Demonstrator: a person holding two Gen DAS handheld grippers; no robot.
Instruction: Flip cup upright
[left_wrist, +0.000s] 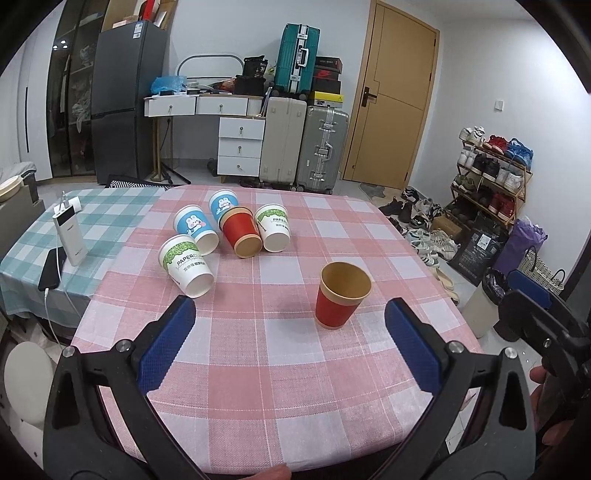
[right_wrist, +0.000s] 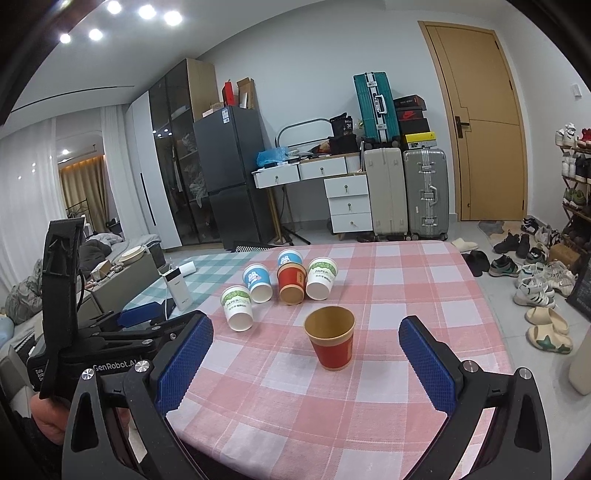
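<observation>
Both your grippers are wide open and hold nothing: the left gripper (left_wrist: 290, 334) and the right gripper (right_wrist: 306, 356) hang over the near edge of the table (left_wrist: 258, 387), pads well apart.

One red cup (left_wrist: 342, 295) already stands upright, mouth up, just ahead of you and clear of the rest. Five cups lie on their sides further back in a loose cluster: a red one (left_wrist: 242, 232), two blue rabbit cups (left_wrist: 195, 229) (left_wrist: 223, 203), and two white cups (left_wrist: 186, 266) (left_wrist: 274, 228). The near white cup sits a little apart from the others on the left, so it looks like the easiest next pick.

Expect these to be very light paper cups with thin walls that crush under a hard squeeze. They are tapered and will roll or skid on the cloth if you nudge them. Close gently across the body about midway along, pads on opposite sides of the wall, not on the open rim, which will probably fold. The rolled rim and the base are the stiffest parts, so a grip nearer the base should hold shape better.

The cups in the cluster look to be touching one another, though the fisheye makes that hard to confirm; pulling one may disturb its neighbour.
</observation>
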